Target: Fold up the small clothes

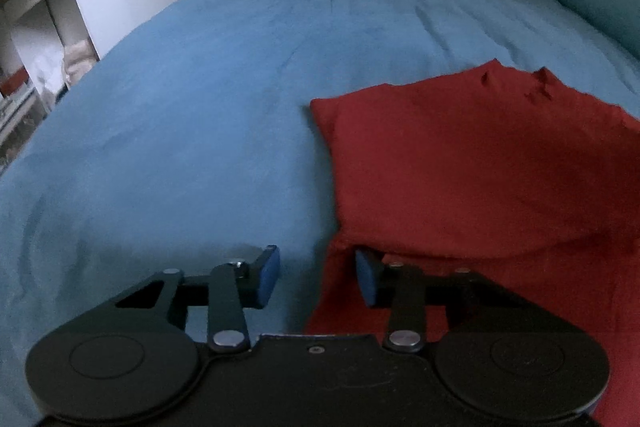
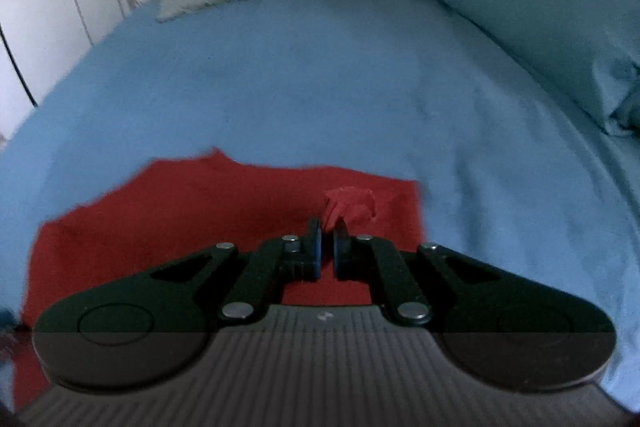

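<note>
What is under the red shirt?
The red shirt lies on the blue bedsheet. One pad of the left gripper pokes under its folded flap. Whatever else is beneath stays hidden by the cloth.

My left gripper (image 1: 318, 277) hangs with jaws apart over the blue bed (image 1: 200, 107), its right finger tucked under a fold of the red garment (image 1: 480, 167).

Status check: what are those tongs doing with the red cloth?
Left tongs open at red cloth edge. Right tongs pinching a bunched bit. Nothing blocking.
</note>
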`<state>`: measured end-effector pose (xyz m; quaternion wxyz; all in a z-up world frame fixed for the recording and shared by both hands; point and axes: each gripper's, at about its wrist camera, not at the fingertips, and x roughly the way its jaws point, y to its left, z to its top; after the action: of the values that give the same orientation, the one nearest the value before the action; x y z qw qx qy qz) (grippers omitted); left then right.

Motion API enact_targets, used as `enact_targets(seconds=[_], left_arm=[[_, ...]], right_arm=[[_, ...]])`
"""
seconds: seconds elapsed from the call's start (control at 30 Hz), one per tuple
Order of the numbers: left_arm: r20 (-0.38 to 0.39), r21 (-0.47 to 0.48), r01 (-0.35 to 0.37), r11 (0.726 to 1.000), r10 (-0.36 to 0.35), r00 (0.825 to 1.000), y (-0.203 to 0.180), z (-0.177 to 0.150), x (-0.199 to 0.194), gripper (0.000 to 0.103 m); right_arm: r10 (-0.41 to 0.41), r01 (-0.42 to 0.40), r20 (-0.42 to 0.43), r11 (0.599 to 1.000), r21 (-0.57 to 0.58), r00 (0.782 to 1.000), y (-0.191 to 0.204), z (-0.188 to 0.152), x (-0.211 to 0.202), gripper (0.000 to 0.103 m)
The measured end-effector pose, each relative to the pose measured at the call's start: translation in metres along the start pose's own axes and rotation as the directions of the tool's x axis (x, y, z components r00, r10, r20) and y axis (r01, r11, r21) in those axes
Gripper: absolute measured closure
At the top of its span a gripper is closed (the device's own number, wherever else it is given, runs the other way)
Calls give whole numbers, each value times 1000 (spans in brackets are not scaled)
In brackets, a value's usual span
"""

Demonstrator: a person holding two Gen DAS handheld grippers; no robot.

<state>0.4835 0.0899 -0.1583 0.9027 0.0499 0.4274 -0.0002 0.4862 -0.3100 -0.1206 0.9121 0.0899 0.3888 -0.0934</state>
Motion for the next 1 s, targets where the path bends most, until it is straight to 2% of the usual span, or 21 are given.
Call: enact_targets(seconds=[0.07,0.13,0.27,0.4,0.43,0.47,0.5,0.57,0.67,0.7,0.77,0.87,0.93,1.0], left_arm=[[-9,5,5,1000,-4,1000,1,-1,1,68],[-23,3,-6,1000,6,1000,4,-3,1,69],[-54,-69,-27,997,24,998,15,-8,-3,69],[-73,-44,-46,998,43,996,11,-6,-13,72],[-66,-31,-37,999,35,997,9,-5,-19,72],[-49,-19,-21,1000,20,999,7,-4,-26,72],[-25,-5,2,1000,-2,1000,4,-1,-33,72],[12,29,61,998,-61,998,-8,6,-41,69],[28,53,127,990,-129,991,-23,18,-39,59],[26,54,138,989,-139,990,-28,21,-33,59],[9,56,131,990,-131,991,-36,24,-18,59],[-67,13,100,995,-99,993,-34,19,8,59],[-60,-34,111,993,-113,992,-27,11,11,57],[-58,-29,96,995,-98,993,-29,9,10,56]], right_arm=[[-1,1,-28,1000,-12,1000,-8,-7,10,83],[8,-9,-36,999,-40,999,-10,-16,18,83],[-9,5,-72,998,-66,997,-15,-32,35,83],[-16,10,-89,998,-69,996,-22,-40,33,80],[-25,18,-90,997,-77,996,-22,-40,31,75],[-40,33,-88,996,-87,995,-19,-40,27,58],[-59,50,-83,994,-101,995,-18,-41,20,34],[-34,31,-21,990,-138,999,-14,-42,3,20],[60,-59,0,981,-188,998,-2,-43,-10,14],[92,-92,-10,975,-202,996,4,-44,-9,11],[121,-125,-31,971,-205,992,13,-46,0,11],[128,-141,-84,973,-181,988,18,-54,22,11],[128,-143,-100,977,-157,987,9,-64,32,9],[152,-161,-75,978,-136,986,-1,-69,31,8]])
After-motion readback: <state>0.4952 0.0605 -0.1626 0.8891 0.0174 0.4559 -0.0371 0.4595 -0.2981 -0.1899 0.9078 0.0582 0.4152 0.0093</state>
